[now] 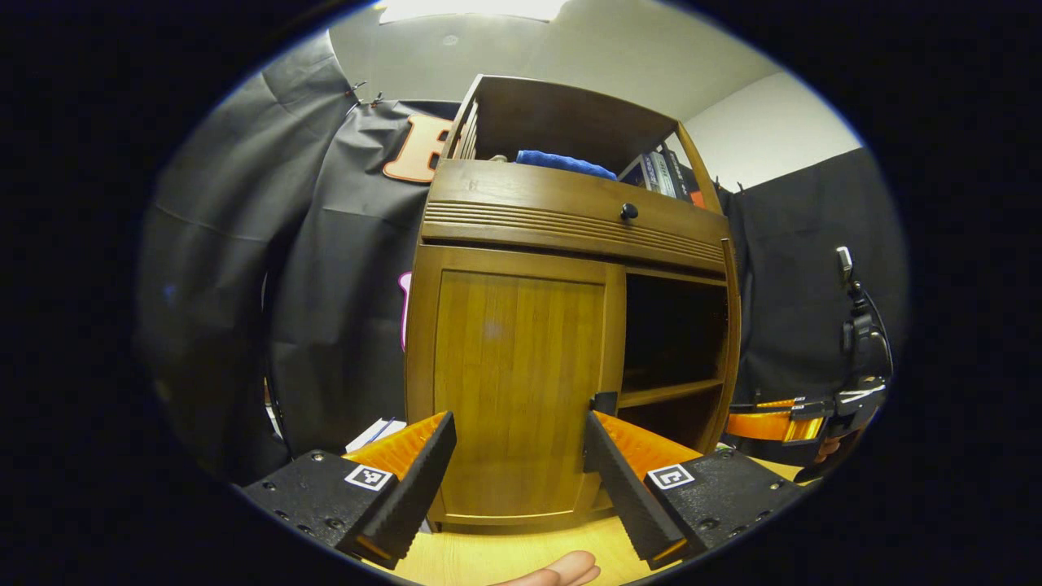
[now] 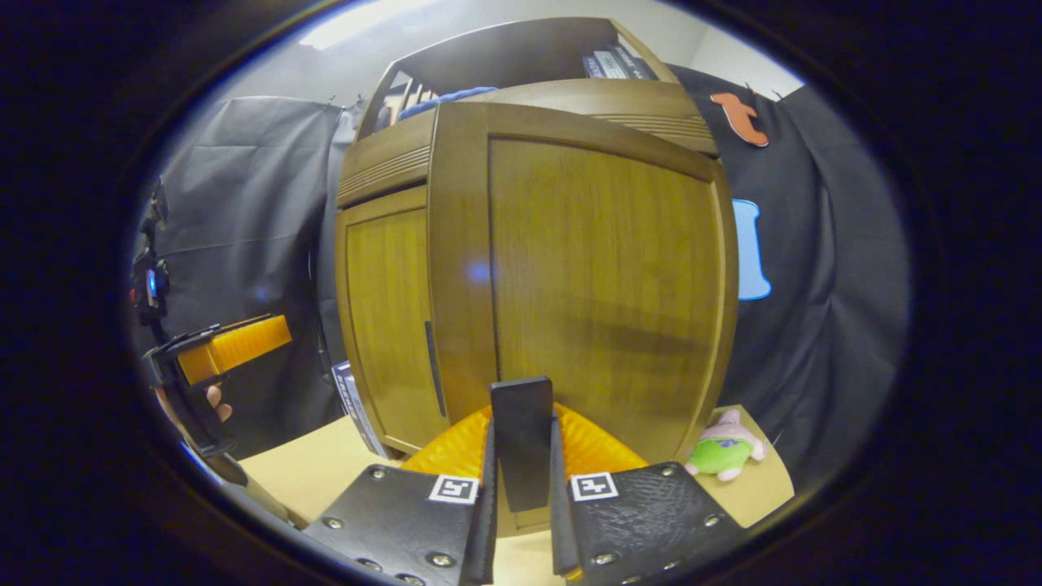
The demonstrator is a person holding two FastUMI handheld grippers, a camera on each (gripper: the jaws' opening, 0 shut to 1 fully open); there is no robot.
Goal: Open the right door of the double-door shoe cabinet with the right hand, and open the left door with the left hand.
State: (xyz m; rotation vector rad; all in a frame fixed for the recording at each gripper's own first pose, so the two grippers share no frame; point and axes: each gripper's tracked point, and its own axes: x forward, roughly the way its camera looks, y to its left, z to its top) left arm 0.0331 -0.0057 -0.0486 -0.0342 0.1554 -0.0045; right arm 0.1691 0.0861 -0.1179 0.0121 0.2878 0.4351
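Observation:
The wooden shoe cabinet (image 1: 570, 224) stands on a table. Its left door (image 1: 517, 391) is closed, with a black handle (image 1: 604, 401) at its inner edge. My left gripper (image 1: 518, 423) hangs open just in front of this door, its right finger beside the handle. The right half of the cabinet shows a dark interior with a shelf (image 1: 669, 393). The right door (image 2: 602, 277) is swung out, and my right gripper (image 2: 522, 456) is shut on its black handle (image 2: 522, 431). The left gripper (image 2: 232, 346) shows at the left of the right gripper view.
A drawer with a black knob (image 1: 628, 212) runs above the doors. A blue cloth (image 1: 562, 161) and books (image 1: 663, 172) sit in the top shelf. A plush toy (image 2: 720, 452) lies right of the cabinet on the pale table (image 1: 505, 557). A booklet (image 1: 370, 433) leans at the left foot.

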